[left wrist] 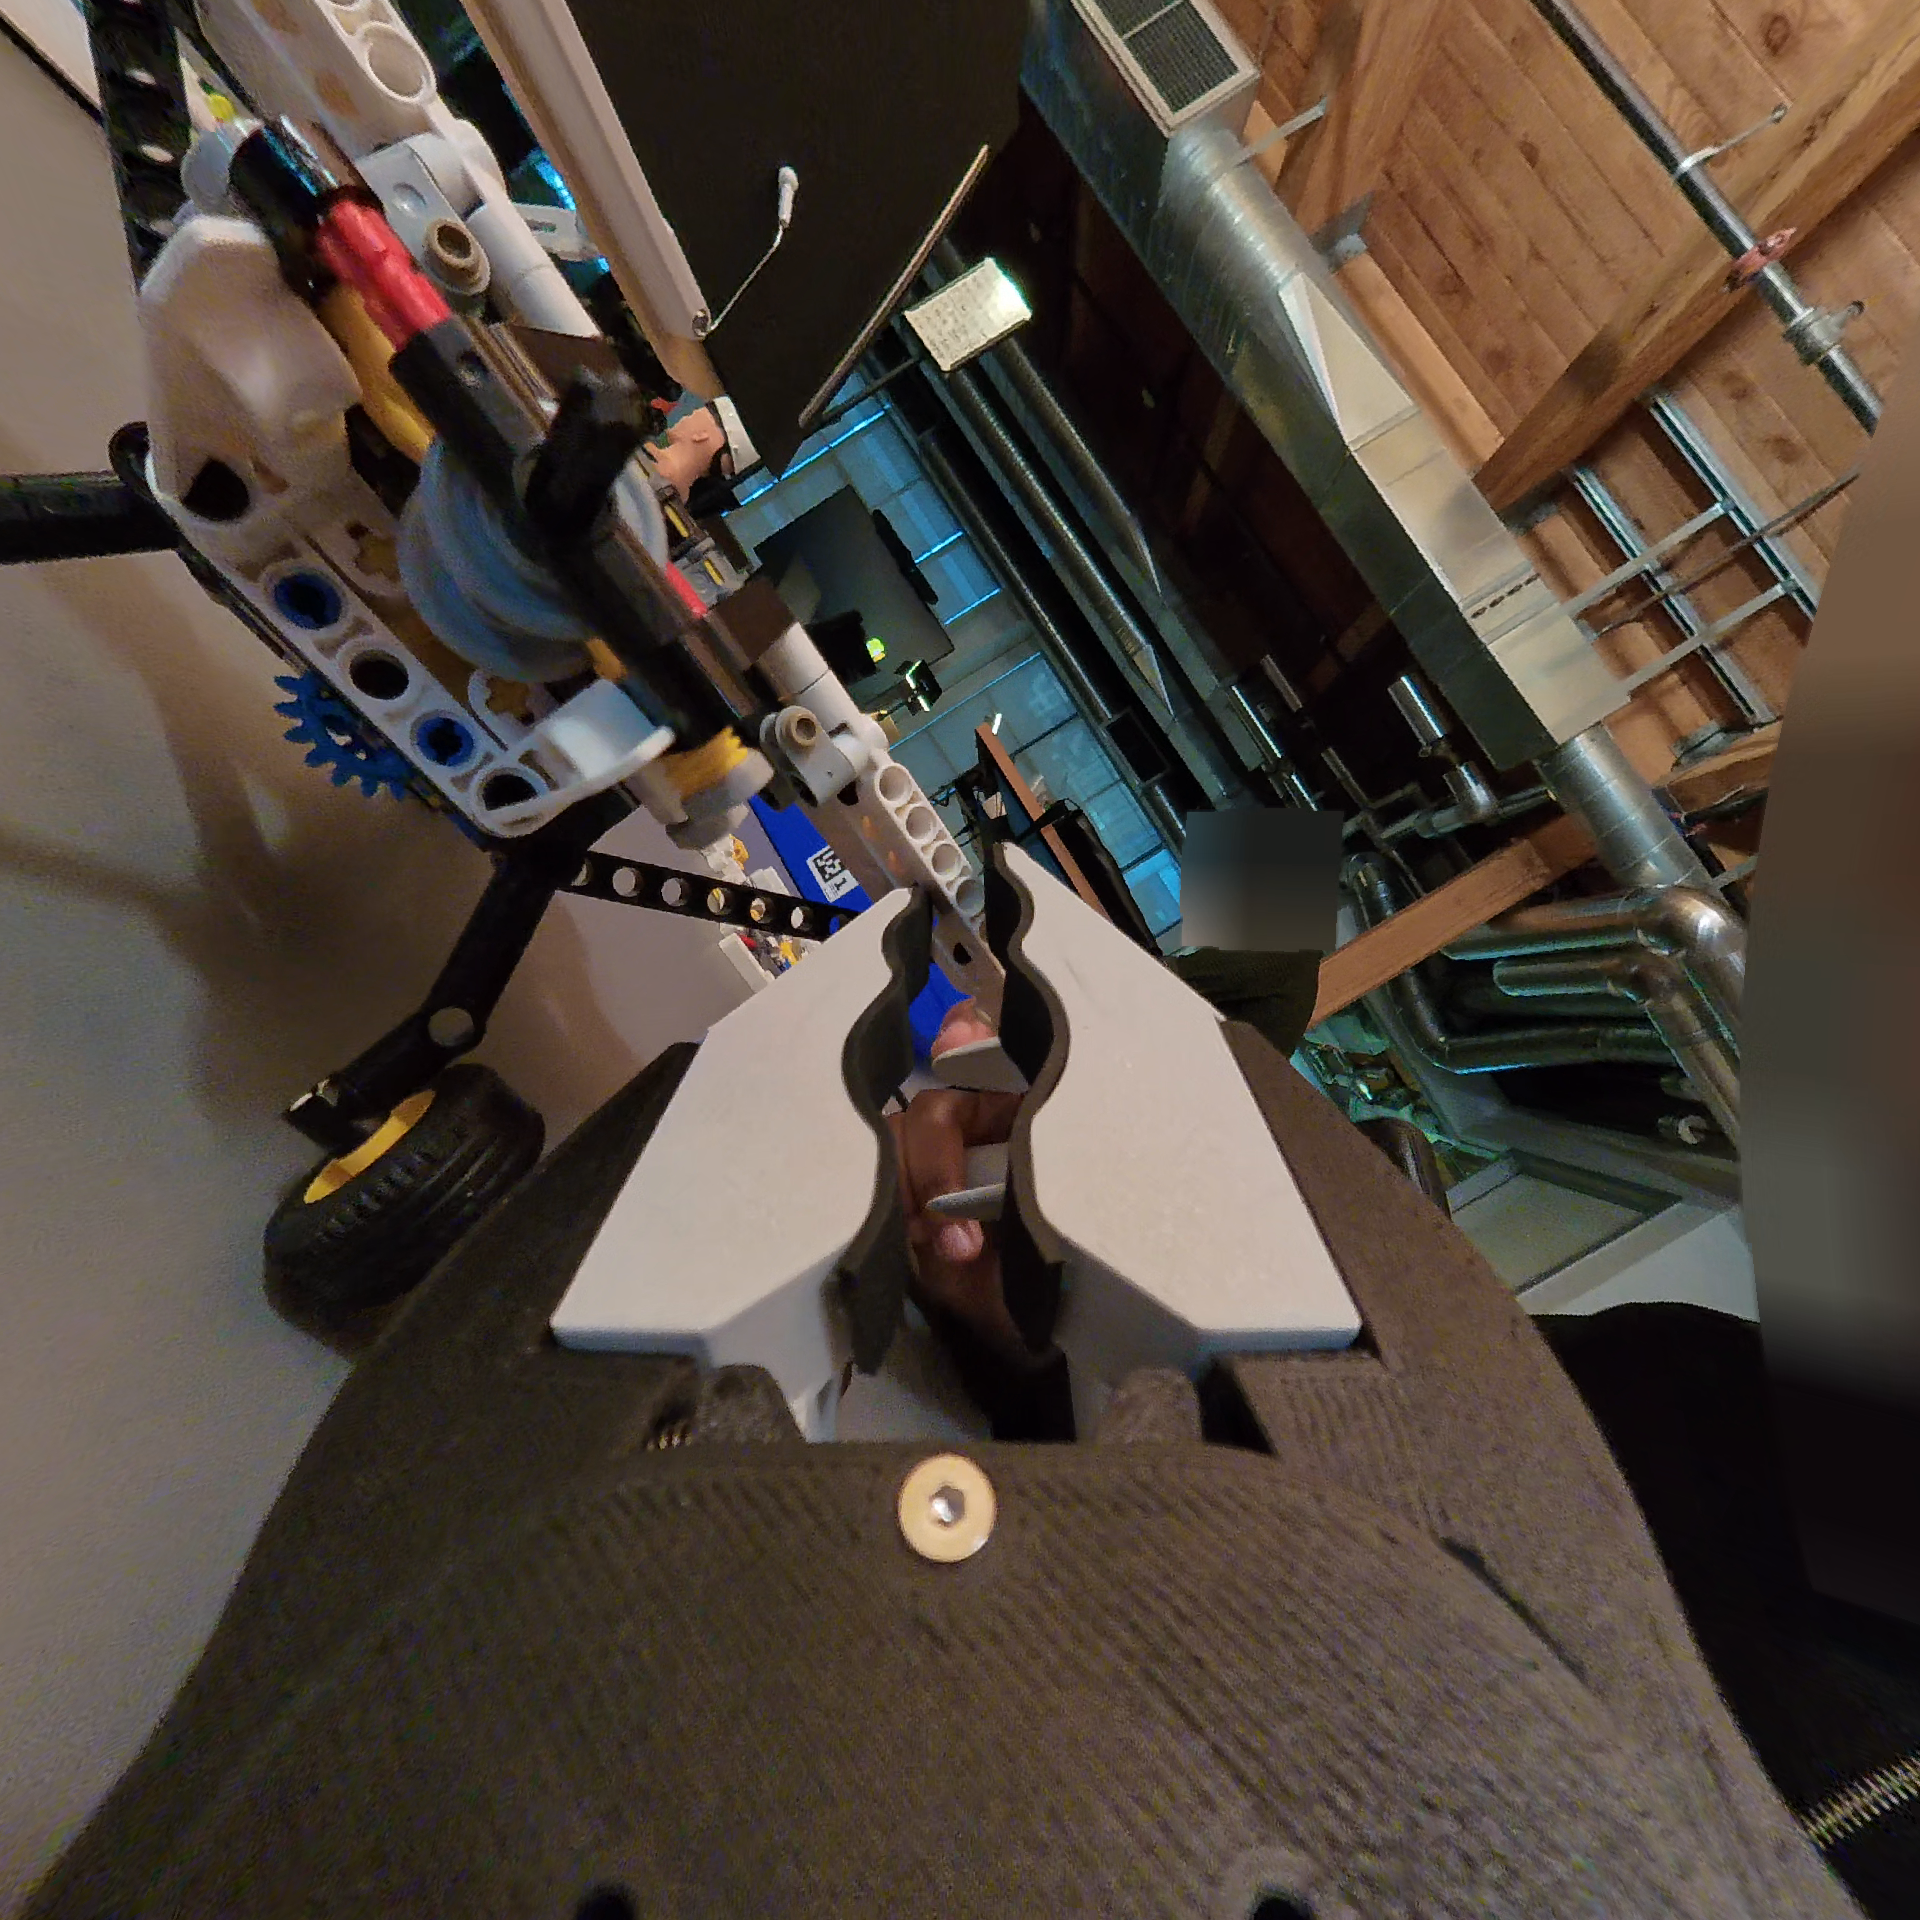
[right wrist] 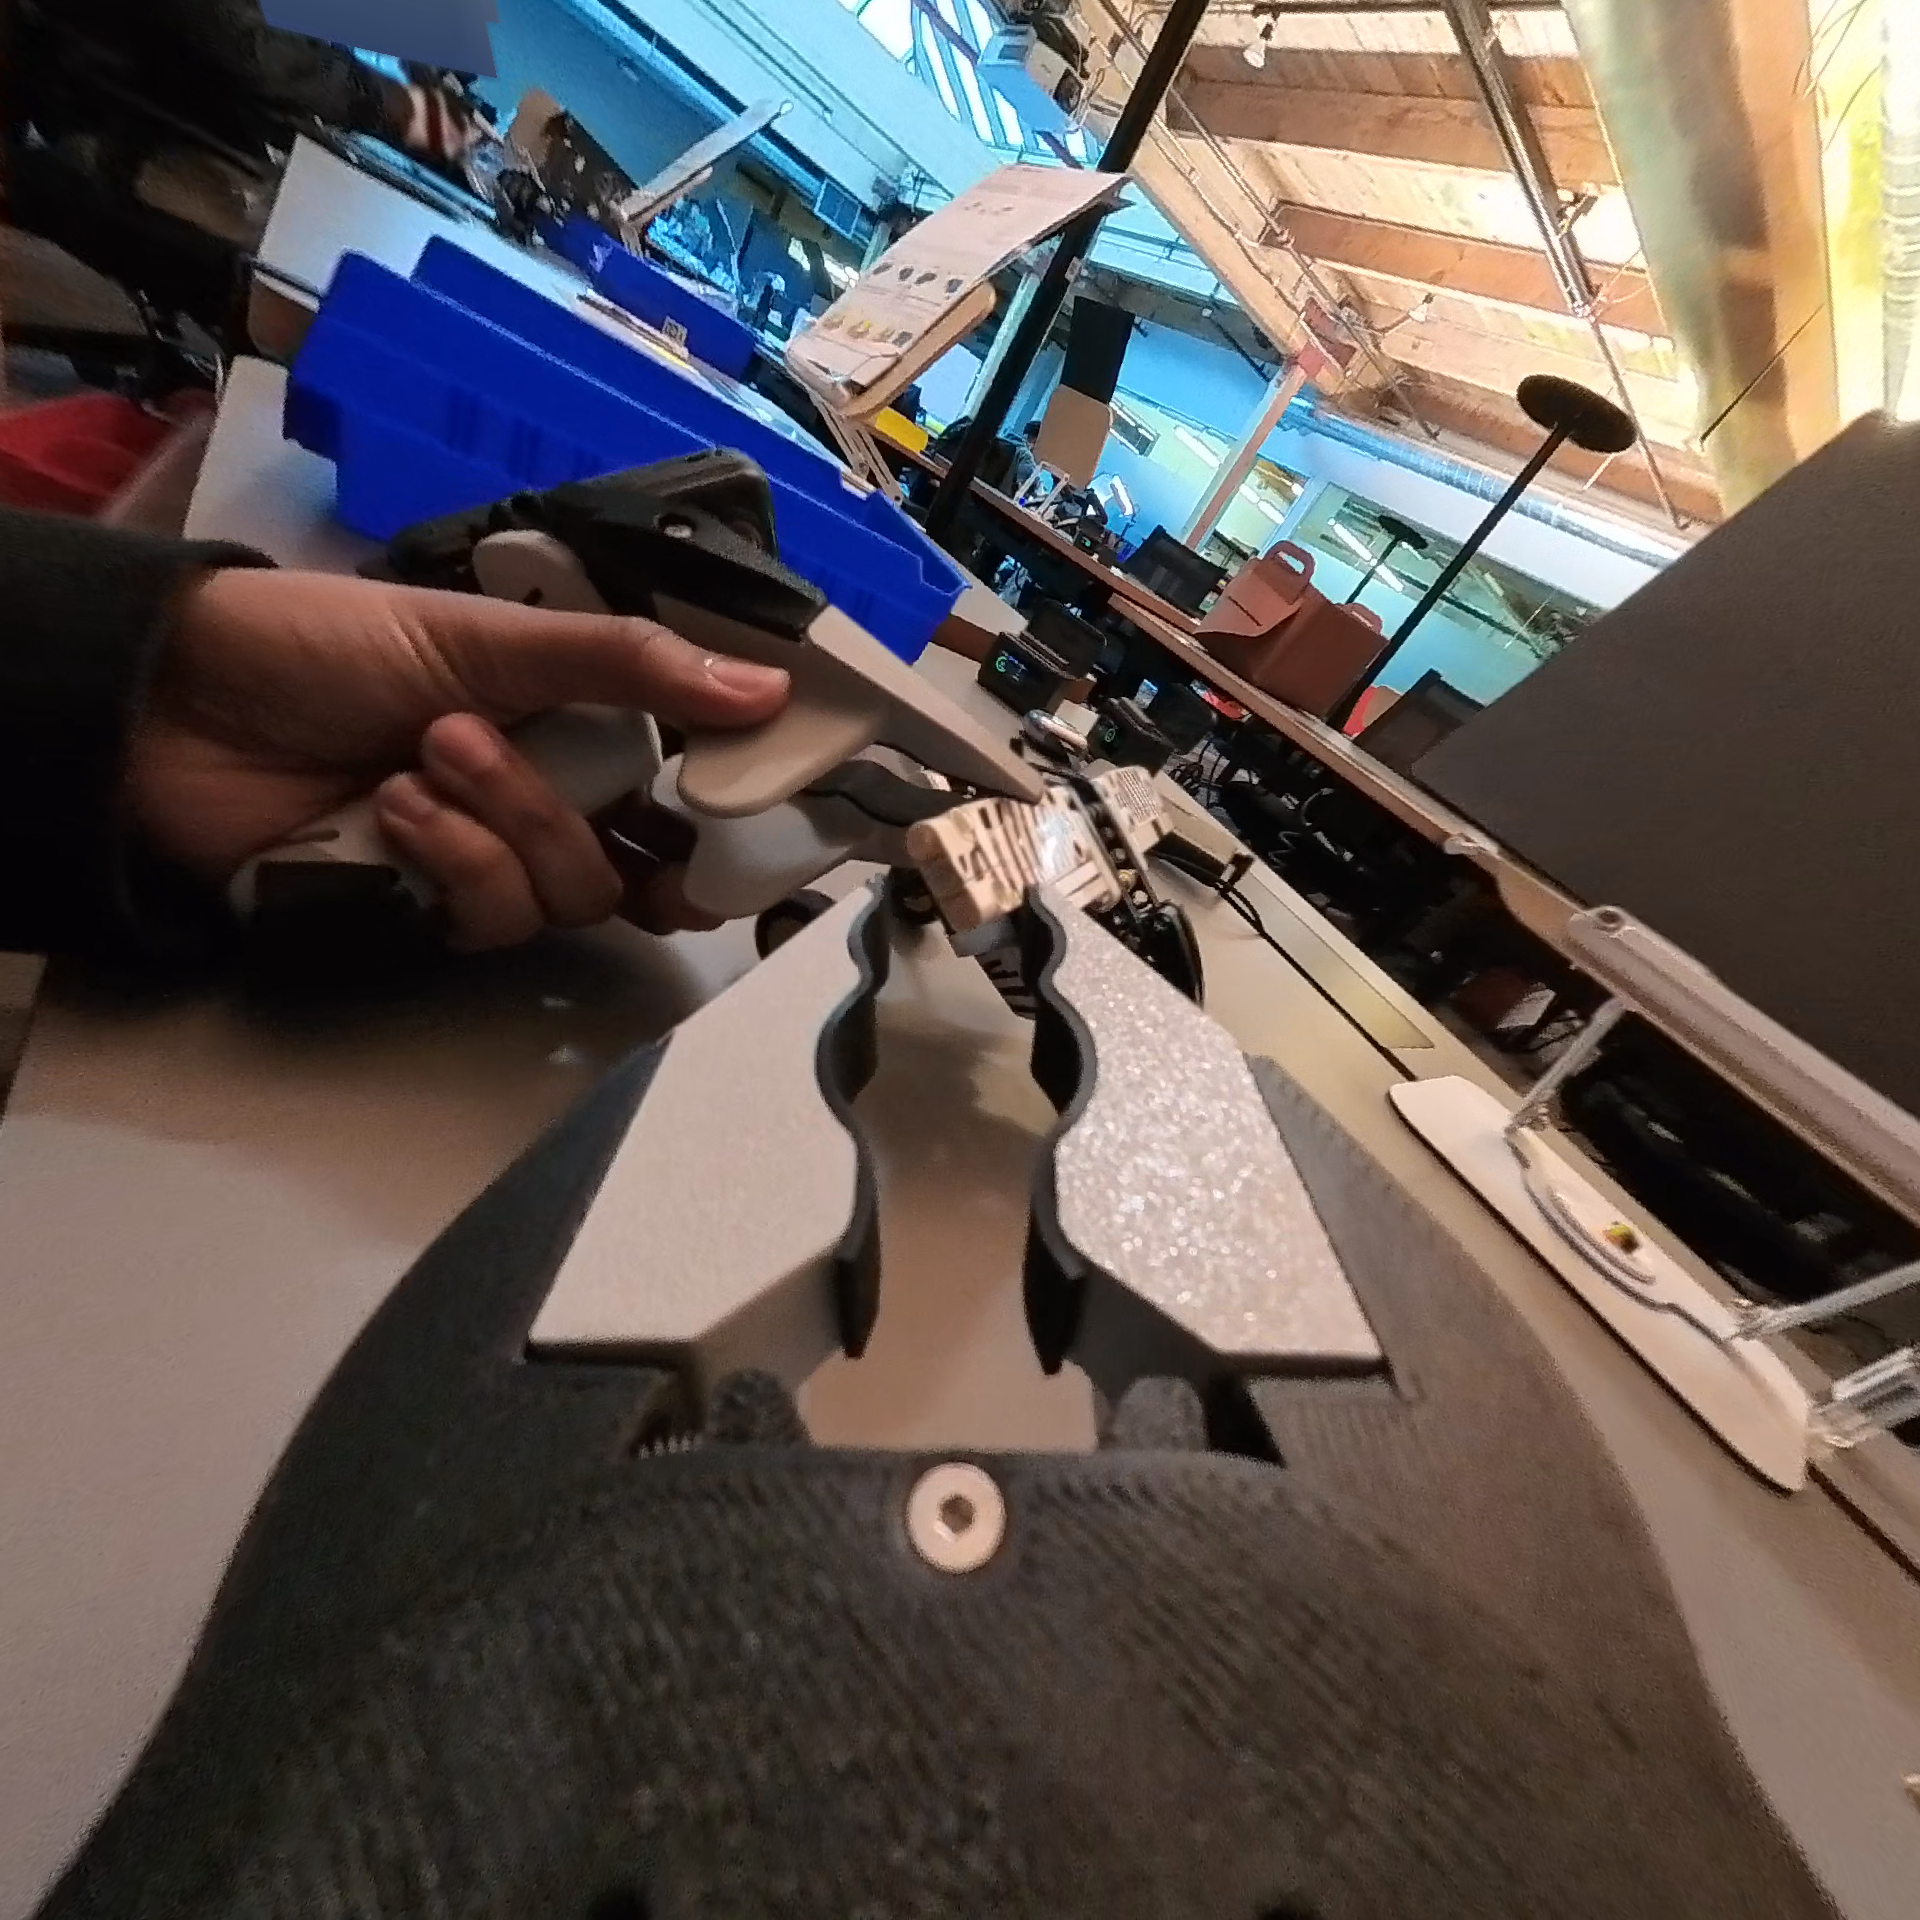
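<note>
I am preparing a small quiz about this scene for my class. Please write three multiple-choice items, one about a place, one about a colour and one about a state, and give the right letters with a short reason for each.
1. Where is the blue plastic bin in the right wrist view?
A. on the table behind the hand
B. under the table
C. inside the right claw

2. What colour is the hub of the small black rubber wheel?
A. green
B. yellow
C. red

3. How is the left claw?
A. wide open, nothing near
B. out of view
C. closed on a white holed plastic beam

Key: 1 A, the blue plastic bin stands on the table beyond the hand. 2 B, the small black rubber wheel has a yellow hub. 3 C, the left claw pinches the white holed plastic beam of the toy model.
</note>
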{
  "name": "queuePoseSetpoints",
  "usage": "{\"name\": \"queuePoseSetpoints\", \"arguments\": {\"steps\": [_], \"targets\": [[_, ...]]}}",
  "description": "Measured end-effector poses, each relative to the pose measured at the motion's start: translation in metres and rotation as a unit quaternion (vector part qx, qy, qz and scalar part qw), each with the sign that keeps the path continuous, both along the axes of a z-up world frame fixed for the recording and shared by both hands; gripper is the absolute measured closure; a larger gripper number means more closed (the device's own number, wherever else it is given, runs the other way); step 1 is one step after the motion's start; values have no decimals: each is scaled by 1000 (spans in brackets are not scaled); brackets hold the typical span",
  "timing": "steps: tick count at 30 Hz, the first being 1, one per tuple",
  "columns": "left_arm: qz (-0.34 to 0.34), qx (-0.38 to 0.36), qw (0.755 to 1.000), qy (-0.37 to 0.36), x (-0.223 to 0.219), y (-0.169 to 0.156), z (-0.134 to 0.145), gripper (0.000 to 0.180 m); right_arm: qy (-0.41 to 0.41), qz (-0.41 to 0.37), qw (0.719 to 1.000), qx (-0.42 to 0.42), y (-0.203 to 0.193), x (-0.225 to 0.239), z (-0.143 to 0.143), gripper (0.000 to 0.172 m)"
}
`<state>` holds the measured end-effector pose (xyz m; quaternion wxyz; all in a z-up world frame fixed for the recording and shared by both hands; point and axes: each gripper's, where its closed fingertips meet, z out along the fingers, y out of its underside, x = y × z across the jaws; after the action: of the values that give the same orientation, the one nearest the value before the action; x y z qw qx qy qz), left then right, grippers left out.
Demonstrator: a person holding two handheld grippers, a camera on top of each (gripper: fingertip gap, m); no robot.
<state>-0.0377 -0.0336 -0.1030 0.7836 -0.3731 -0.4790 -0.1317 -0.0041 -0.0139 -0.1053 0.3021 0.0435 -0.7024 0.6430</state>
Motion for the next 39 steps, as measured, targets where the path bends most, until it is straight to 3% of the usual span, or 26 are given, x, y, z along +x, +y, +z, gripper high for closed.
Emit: {"name": "queuePoseSetpoints", "arguments": {"steps": [6,8,11,13,19,24,34,39], "targets": [[-9,2,1000,-5,0,2,-1,173,51,-38,997,42,-6,-8,-10,149],[-15,0,1000,-8,0,4,-2,172,63,-56,995,45,-4,-13,-10,159],[-27,7,1000,-9,3,6,-1,169,56,-56,996,48,-4,-16,-9,160],[-35,28,999,4,9,4,6,156,39,-58,997,44,-1,-19,-8,160],[140,42,985,93,18,-41,26,162,6,-75,997,15,13,-33,-2,160],[186,31,976,107,19,-52,28,164,-11,-82,996,-12,18,-38,3,160],[156,41,983,88,16,-47,23,164,52,-79,995,-30,17,-27,21,163],[144,17,986,77,13,-39,19,162,13,-74,993,-86,26,-32,38,164]]}}
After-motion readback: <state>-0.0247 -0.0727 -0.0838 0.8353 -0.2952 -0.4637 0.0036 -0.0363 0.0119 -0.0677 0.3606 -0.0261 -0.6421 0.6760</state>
